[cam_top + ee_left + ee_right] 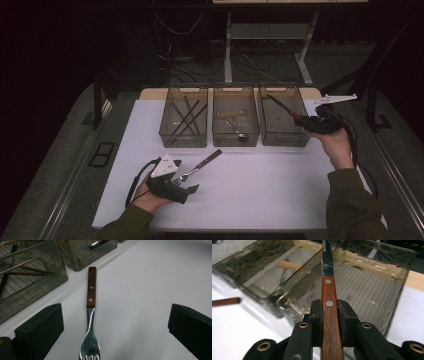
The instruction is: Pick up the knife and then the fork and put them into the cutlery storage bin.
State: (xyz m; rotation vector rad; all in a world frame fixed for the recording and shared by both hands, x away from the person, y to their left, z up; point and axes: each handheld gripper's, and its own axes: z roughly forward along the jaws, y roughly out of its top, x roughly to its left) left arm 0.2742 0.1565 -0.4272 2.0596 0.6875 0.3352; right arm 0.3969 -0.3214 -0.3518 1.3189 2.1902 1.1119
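Note:
A knife (pixel 329 287) with a brown wooden handle and steel blade is clamped between the pads of my right gripper (pixel 329 312). In the high view the right gripper (pixel 303 121) holds the knife (pixel 281 106) with the blade slanting over the right-hand smoky plastic bin (pixel 282 136). A fork (pixel 91 292) with the same wooden handle lies flat on the white table, tines toward my left gripper (pixel 115 317). That gripper's jaws stand wide apart on either side of the fork without touching it. The high view shows the left gripper (pixel 182 179) at the fork's (pixel 201 166) tine end.
Three see-through bins stand in a row at the back of the white table (pixel 260 185). The left bin (pixel 183 137) holds several dark chopsticks, the middle bin (pixel 235 137) a spoon and a wooden-handled piece. Table edges lie near both forearms.

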